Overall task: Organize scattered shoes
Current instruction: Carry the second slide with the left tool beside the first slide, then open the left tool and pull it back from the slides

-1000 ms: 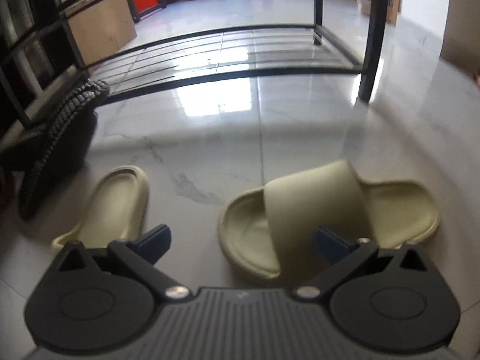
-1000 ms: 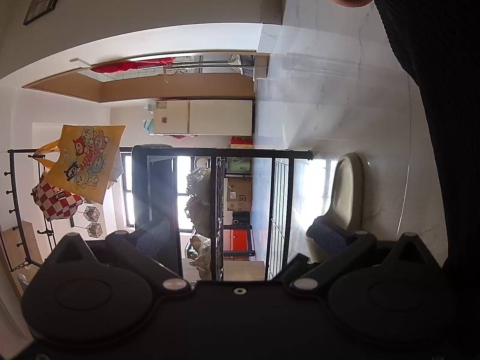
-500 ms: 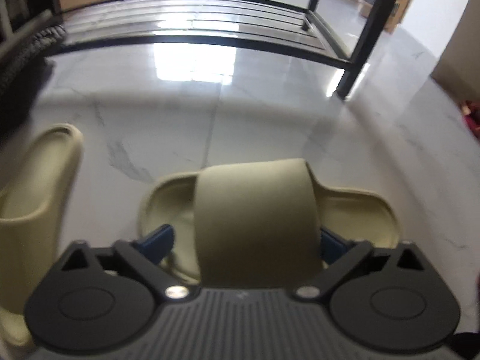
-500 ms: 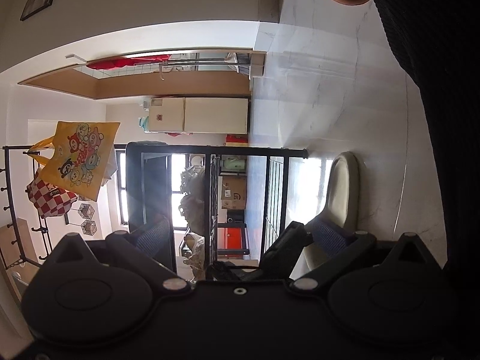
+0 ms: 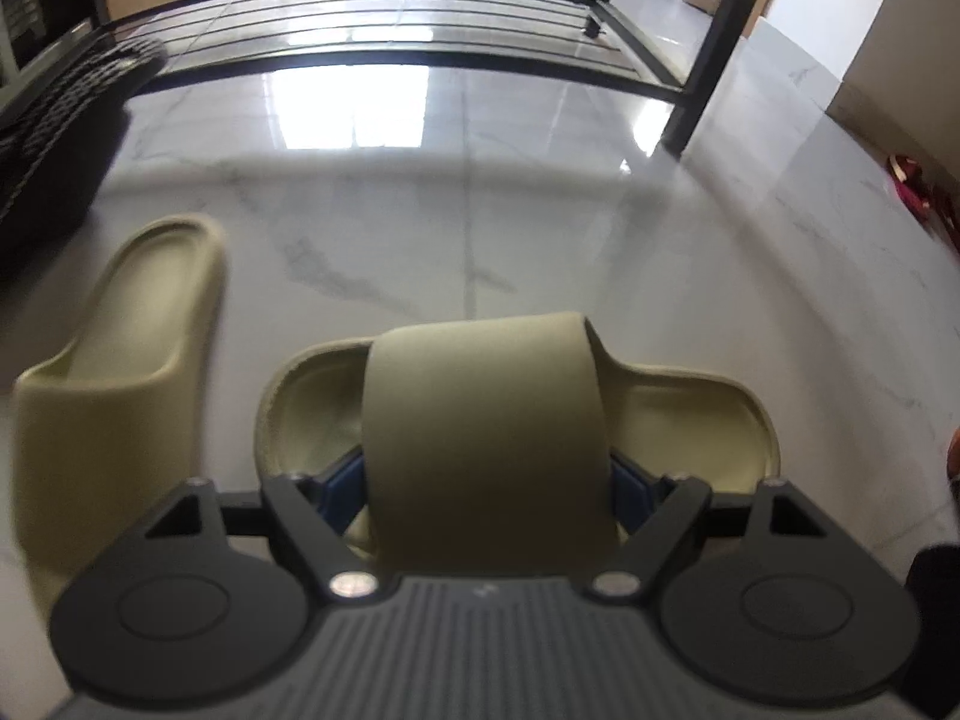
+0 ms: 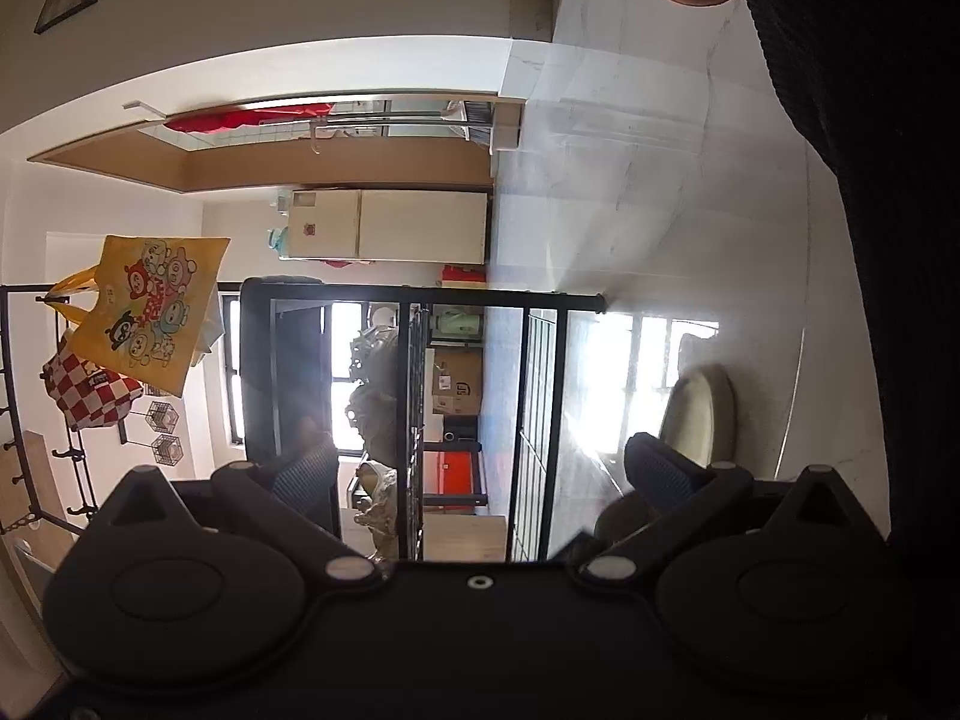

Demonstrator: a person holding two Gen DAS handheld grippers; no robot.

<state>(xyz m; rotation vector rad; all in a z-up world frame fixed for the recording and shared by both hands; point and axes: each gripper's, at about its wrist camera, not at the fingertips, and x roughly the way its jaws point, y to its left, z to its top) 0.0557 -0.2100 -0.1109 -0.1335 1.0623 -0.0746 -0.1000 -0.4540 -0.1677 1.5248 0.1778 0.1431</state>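
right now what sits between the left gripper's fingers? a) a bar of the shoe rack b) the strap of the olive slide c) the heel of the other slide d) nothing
b: the left gripper has a blue finger on each side of the wide strap of the olive slide; the other slide lies apart on the tile floor.

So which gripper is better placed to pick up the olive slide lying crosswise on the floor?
Left. The left gripper already has its pads either side of the slide's strap. The right gripper is open, tilted sideways and faces the shoe rack.
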